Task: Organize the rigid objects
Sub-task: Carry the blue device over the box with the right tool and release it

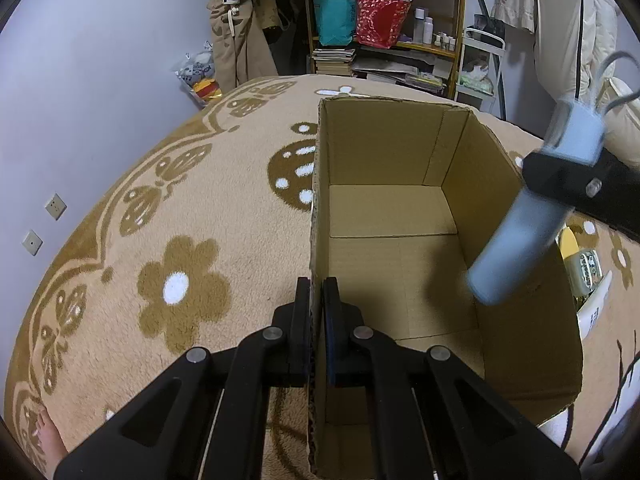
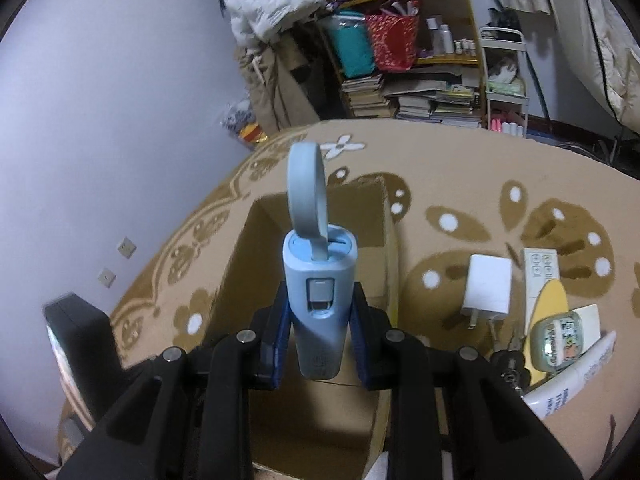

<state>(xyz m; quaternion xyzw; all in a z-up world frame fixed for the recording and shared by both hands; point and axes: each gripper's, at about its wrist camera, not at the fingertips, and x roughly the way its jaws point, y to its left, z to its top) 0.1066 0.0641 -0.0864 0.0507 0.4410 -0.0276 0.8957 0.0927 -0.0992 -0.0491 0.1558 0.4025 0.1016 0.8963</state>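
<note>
An open cardboard box (image 1: 400, 208) stands on the patterned carpet, nothing visible inside it. My left gripper (image 1: 318, 292) is shut on the box's left wall. My right gripper (image 2: 318, 312) is shut on a light blue power bank (image 2: 318, 300) with a loop strap, held above the box (image 2: 240, 276). In the left wrist view the power bank (image 1: 532, 224) hangs tilted over the box's right wall, blurred.
A white charger plug (image 2: 486, 288), a white remote (image 2: 540, 272), a yellow item (image 2: 548, 308), a small patterned tin (image 2: 558, 344) and a white tube (image 2: 576, 384) lie on the carpet right of the box. Cluttered shelves (image 1: 384, 24) stand behind.
</note>
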